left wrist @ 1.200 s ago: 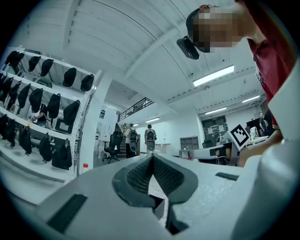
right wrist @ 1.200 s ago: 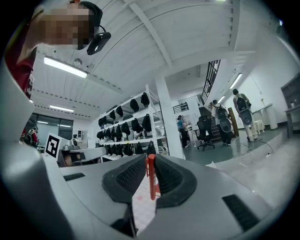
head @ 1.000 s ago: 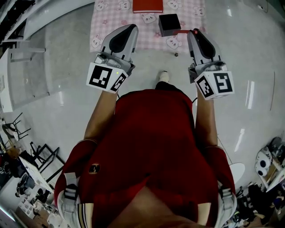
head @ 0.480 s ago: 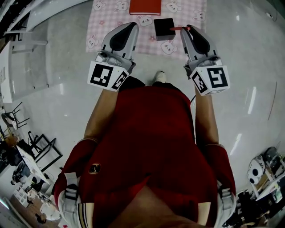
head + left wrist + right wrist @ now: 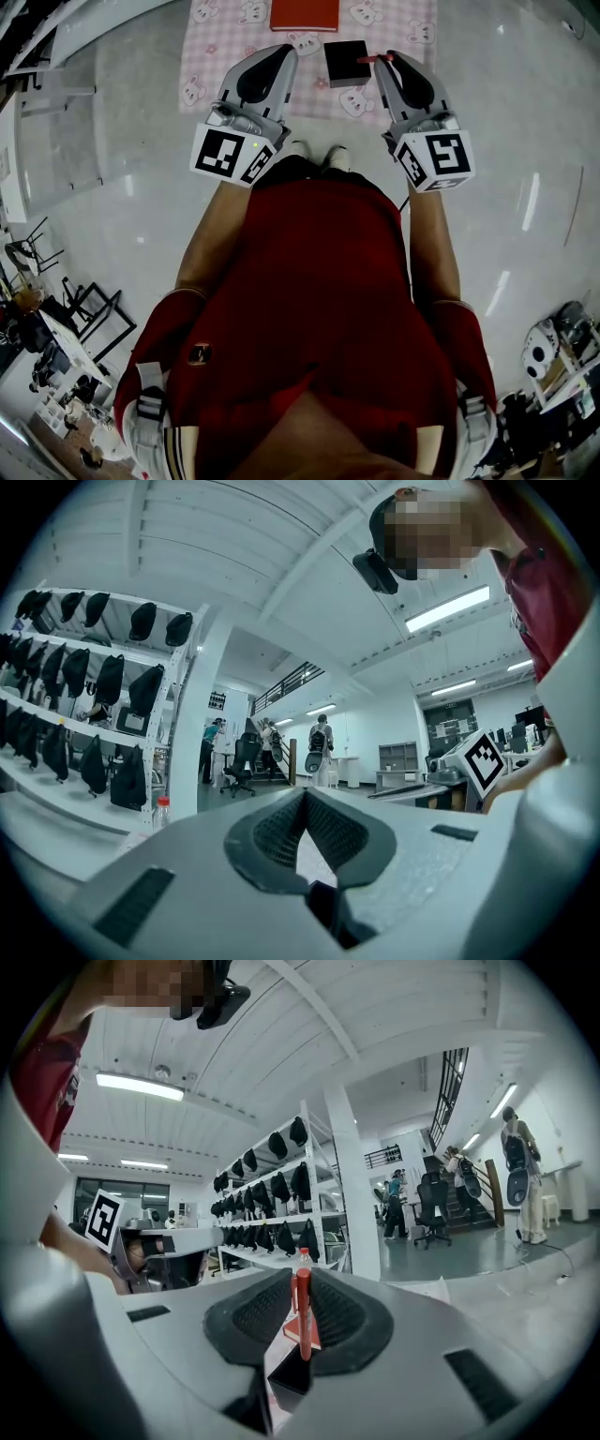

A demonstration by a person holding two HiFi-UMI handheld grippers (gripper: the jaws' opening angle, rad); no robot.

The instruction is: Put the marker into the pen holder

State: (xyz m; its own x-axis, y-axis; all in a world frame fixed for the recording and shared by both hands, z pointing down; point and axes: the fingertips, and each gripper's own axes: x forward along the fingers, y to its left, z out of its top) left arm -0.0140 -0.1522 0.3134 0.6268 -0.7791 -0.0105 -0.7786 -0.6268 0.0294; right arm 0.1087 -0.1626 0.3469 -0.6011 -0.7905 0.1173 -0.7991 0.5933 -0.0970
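Observation:
A red marker [image 5: 368,59] stands upright between the pads in the right gripper view [image 5: 303,1309], and my right gripper [image 5: 382,58] [image 5: 302,1283] is shut on it. The black square pen holder [image 5: 345,58] sits on a pink checked cloth [image 5: 225,37]. The marker's tip hangs at the holder's right edge, and in the right gripper view the holder [image 5: 286,1375] lies just below the marker. My left gripper [image 5: 284,52] [image 5: 305,799] hovers over the cloth to the left of the holder, shut, with nothing between its jaws.
A red book [image 5: 305,13] lies on the cloth just beyond the holder. The cloth is spread on a glossy grey floor [image 5: 525,112]. The person's shoes [image 5: 323,157] stand at the cloth's near edge. White shelving [image 5: 37,94] runs along the left.
Both grippers have moved forward over the cloth. The right one has carried the marker leftward, closer to the pen holder's right edge.

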